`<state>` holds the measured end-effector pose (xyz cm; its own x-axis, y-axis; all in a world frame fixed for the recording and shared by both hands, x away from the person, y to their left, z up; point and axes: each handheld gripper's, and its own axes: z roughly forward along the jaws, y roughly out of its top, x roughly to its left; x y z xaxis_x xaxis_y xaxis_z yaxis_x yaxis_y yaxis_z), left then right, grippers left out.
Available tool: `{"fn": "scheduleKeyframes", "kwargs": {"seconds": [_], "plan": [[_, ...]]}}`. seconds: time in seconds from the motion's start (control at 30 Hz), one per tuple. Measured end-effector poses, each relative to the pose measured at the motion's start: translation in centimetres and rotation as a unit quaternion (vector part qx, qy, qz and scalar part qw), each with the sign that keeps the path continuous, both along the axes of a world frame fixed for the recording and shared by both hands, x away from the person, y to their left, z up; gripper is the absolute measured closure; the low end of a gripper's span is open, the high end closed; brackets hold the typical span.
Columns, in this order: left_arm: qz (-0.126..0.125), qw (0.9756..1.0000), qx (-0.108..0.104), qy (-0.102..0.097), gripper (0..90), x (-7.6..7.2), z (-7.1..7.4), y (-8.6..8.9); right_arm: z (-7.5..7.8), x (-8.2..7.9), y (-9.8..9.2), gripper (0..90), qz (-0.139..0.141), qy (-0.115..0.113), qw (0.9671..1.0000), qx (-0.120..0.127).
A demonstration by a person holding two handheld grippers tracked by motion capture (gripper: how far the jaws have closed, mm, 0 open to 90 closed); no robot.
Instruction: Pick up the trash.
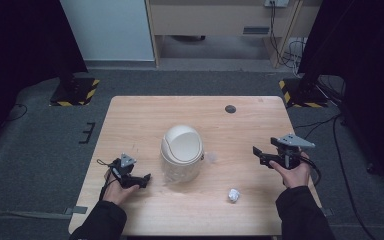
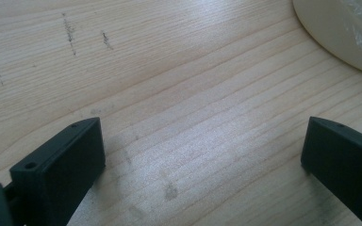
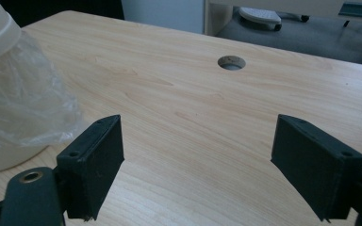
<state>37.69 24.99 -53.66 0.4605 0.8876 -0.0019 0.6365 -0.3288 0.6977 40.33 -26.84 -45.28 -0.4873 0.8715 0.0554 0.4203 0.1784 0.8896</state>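
A cream domed bin (image 1: pixel 181 151) with a swing lid and a clear plastic liner stands in the middle of the wooden table (image 1: pixel 130 120). A crumpled white paper ball (image 1: pixel 234 195) lies near the front edge, right of the bin. My left gripper (image 1: pixel 142 180) rests low on the table left of the bin, jaws wide apart over bare wood (image 2: pixel 202 155); the bin's base (image 2: pixel 339 33) shows at the top right of its view. My right gripper (image 1: pixel 260 156) hovers right of the bin, open and empty (image 3: pixel 198 160), with the bin and its liner (image 3: pixel 19 108) at the left.
A round cable hole (image 1: pixel 230 108) sits near the table's far edge, also in the right gripper view (image 3: pixel 231 62). Grey carpet surrounds the table. Two stand bases with yellow-black stripes (image 1: pixel 75 92) (image 1: pixel 300 95) flank the far corners, with cables on the floor at the right.
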Motion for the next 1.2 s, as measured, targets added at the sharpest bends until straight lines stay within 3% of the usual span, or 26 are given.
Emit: {"fn": "scheduleKeyframes", "kwargs": {"seconds": [0.5, 0.73, 0.9, 1.2], "plan": [[0.001, 1.0000, 0.000, 0.000, 0.0, 0.0, 0.0, 0.0, 1.7, 0.0, 2.0, 15.3, 0.028, -0.012, 0.9995, -0.001], [0.001, 1.0000, 0.000, 0.000, 0.0, 0.0, 0.0, 0.0, 3.1, -0.1, 3.8, 15.5, 0.051, -0.022, 0.9984, -0.004], [0.001, 1.0000, 0.000, 0.000, 0.0, 0.0, 0.0, 0.0, 5.0, 0.2, 5.5, 15.8, 0.074, -0.042, 0.9963, 0.012], [0.001, 1.0000, 0.001, 0.000, 0.0, 0.0, 0.0, 0.0, 7.2, 0.6, 8.3, 16.1, 0.099, -0.057, 0.9930, 0.027]]}}
